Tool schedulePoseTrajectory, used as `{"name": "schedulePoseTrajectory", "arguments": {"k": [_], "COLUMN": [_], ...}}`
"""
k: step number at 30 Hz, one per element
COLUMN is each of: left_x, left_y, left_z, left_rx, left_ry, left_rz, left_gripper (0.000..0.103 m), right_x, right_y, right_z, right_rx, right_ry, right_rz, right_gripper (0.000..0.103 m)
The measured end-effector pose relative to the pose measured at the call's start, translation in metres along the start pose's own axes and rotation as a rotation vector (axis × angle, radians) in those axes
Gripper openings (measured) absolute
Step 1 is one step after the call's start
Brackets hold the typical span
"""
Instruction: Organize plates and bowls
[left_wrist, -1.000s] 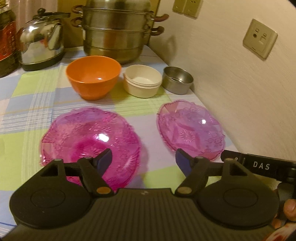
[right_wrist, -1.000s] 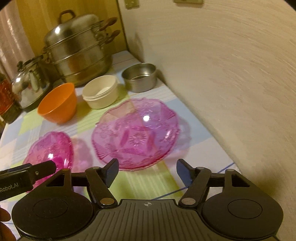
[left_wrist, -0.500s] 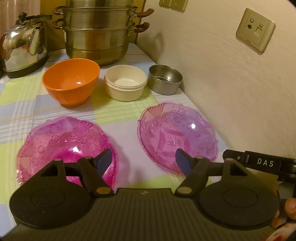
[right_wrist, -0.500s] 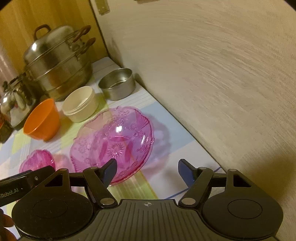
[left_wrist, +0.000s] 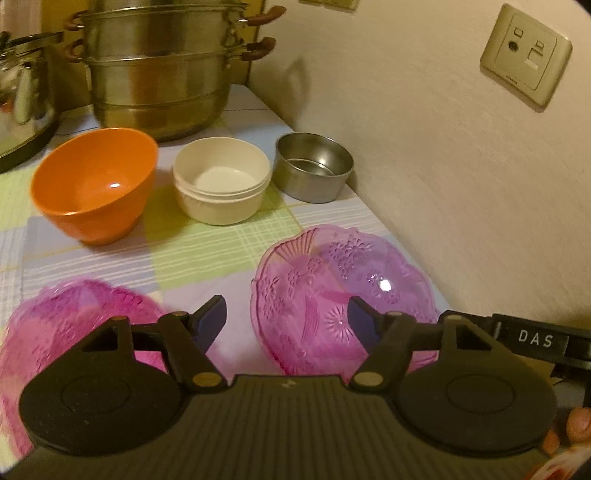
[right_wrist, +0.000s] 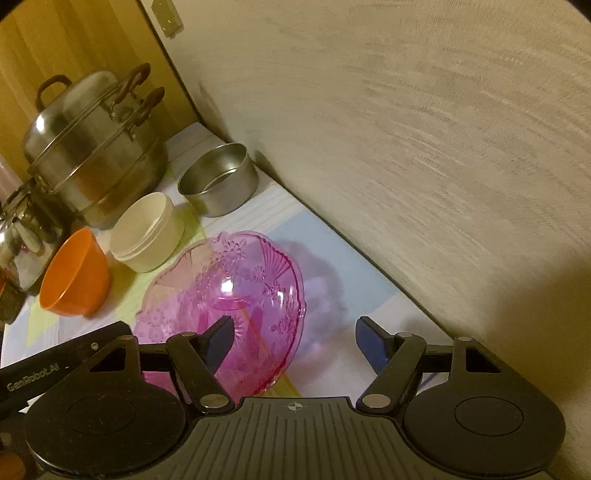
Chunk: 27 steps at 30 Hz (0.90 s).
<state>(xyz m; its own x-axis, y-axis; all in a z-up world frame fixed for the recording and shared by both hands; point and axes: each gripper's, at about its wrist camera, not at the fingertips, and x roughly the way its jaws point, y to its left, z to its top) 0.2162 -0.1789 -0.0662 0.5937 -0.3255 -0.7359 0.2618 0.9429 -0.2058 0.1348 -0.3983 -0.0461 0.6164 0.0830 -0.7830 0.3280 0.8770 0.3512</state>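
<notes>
Pink embossed transparent plastic plate (left_wrist: 343, 291) is lying near the round steel tin (left_wrist: 314, 166); left gripper (left_wrist: 286, 314), empty, is closing over its near rim; right gripper (right_wrist: 293, 338) is hovering unclenched, empty.

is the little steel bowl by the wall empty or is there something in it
Empty. Both views look into the steel bowl: only its bare shiny floor and inner wall show. It stands upright beside the cream bowl.

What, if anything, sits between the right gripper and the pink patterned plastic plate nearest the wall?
Nothing visible. The right gripper is open with bare checked tablecloth between it and the pink patterned plastic plate; its left finger already overlaps the plate's near rim.
</notes>
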Motion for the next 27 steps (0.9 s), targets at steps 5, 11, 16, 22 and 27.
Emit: {"name": "schedulePoseTrajectory", "arguments": {"k": [5,11,16,22,27], "left_x": [0.018,0.033,0.042,0.048,0.049], "left_y": [0.003,0.009,0.010,0.009,0.011], "left_z": [0.004,0.004,0.003,0.000,-0.001], "left_rx": [0.026,0.040,0.056,0.063,0.052], "left_ry": [0.036,0.079,0.107,0.122,0.126], "left_rz": [0.001,0.012,0.019,0.028,0.035], "left_gripper": [0.062,0.050,0.038,0.026,0.020], "right_x": [0.010,0.023,0.034,0.043,0.046], "right_y": [0.002,0.004,0.004,0.005,0.006], "right_z": [0.002,0.002,0.003,0.002,0.002], "right_rx": [0.006,0.003,0.001,-0.003,-0.006], "right_ry": [0.006,0.018,0.031,0.047,0.051], "right_rz": [0.009,0.015,0.006,0.000,-0.003], "right_gripper": [0.072,0.063,0.051,0.036,0.027]}}
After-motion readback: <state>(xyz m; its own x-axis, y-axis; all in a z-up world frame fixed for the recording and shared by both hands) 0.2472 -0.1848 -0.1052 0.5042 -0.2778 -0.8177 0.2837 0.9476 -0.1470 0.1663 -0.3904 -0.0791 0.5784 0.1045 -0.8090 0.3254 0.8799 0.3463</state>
